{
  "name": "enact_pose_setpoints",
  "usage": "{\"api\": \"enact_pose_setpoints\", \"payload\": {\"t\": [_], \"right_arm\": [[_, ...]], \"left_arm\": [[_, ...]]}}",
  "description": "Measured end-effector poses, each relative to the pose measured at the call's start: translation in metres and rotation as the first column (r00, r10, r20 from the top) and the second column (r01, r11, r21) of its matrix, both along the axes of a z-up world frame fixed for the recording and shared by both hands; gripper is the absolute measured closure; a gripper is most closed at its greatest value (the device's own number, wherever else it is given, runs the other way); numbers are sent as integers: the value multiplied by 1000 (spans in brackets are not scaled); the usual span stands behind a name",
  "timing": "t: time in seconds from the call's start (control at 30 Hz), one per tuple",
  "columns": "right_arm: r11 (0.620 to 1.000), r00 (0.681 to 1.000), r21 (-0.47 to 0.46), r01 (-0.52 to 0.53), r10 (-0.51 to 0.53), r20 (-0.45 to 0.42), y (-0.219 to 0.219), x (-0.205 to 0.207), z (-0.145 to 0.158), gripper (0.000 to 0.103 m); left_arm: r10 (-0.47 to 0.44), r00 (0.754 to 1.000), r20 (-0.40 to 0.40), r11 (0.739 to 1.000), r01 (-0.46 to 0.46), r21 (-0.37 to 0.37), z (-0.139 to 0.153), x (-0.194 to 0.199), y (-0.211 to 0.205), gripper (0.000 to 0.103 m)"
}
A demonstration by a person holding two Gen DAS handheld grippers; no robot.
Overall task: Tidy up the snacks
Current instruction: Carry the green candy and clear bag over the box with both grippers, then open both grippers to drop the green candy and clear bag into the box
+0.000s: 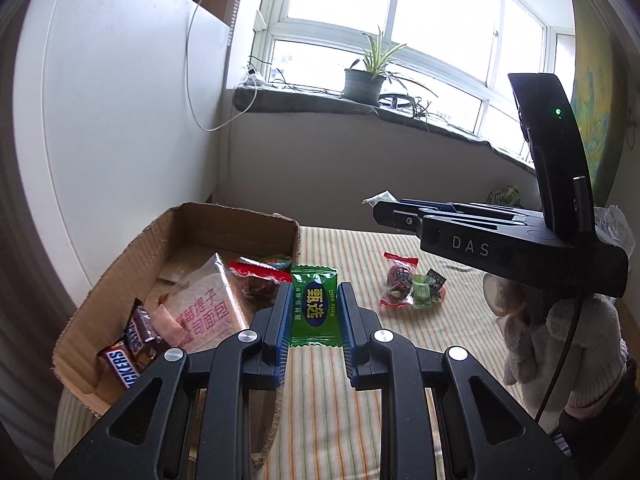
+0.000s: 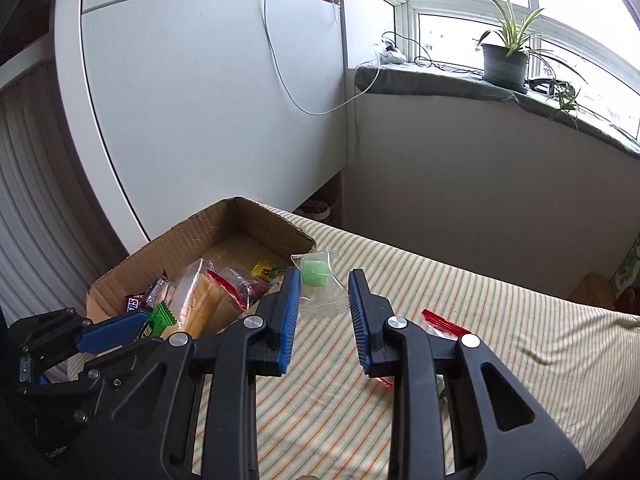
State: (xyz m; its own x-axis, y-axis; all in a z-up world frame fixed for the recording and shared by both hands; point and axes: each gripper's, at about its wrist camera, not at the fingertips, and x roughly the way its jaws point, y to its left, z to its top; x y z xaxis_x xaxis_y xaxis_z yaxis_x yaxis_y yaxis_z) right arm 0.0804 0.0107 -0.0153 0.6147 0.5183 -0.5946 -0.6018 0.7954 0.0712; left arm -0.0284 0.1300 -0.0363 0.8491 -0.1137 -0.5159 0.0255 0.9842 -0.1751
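At the far left sits an open cardboard box (image 1: 224, 220) on a striped bed cover (image 1: 360, 248), next to a white cabinet (image 1: 120, 120). Inside the box lie two chocolate bars (image 1: 132, 344), a wrapped slice of bread (image 1: 208, 304) and a red-edged clear packet (image 1: 256, 280). Just right of the box's near wall, the left tongs (image 1: 314, 312) are closed on a green candy packet (image 1: 314, 306), both blue pads pressing its long edges, so it hangs above the cover just beside the box. Further right, a small heap of loose sweets (image 1: 408, 284) rests on the cover, well apart from the box. Above that heap the right tongs (image 2: 323, 300) reach in, held by a hand in a pale knitted glove (image 1: 560, 340); they stand narrow and pinch a clear wrapper holding a light green sweet (image 2: 316, 274), which the right wrist view shows just beside the box's rim. A potted plant (image 1: 366, 80) stands on the windowsill behind.
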Motion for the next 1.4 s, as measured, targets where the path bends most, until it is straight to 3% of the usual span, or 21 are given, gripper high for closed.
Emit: {"api": "enact_pose_setpoints", "payload": {"t": [0.43, 1.07, 1.13, 1.17, 1.2, 1.27, 1.33, 1.4], "right_arm": [[995, 995, -10, -95, 95, -32, 62, -6, -16, 77], [991, 989, -4, -135, 134, -60, 86, -5, -31, 75], [991, 990, -6, -130, 130, -51, 86, -5, -30, 61], [993, 992, -4, -122, 122, -41, 85, -6, -29, 46], [993, 993, 3, -115, 115, -34, 83, -6, -28, 40], [994, 993, 14, -113, 113, -35, 81, -5, -26, 40], [994, 994, 16, -107, 107, -31, 78, -5, -24, 39], [995, 995, 16, -100, 100, -23, 75, -5, -22, 31]], "left_arm": [[138, 990, -1, 990, -138, -10, -6, -10, 53, 83], [182, 983, -38, 983, -182, 4, -17, -10, 63, 82], [190, 981, -44, 982, -190, 5, -17, -9, 64, 81], [195, 980, -45, 981, -195, 4, -18, -9, 65, 81], [197, 979, -45, 980, -197, 2, -18, -10, 66, 81], [197, 979, -47, 980, -197, 3, -18, -10, 65, 79], [199, 979, -49, 980, -199, 4, -18, -10, 65, 63], [199, 979, -43, 980, -199, 3, -17, -10, 64, 63]]}}
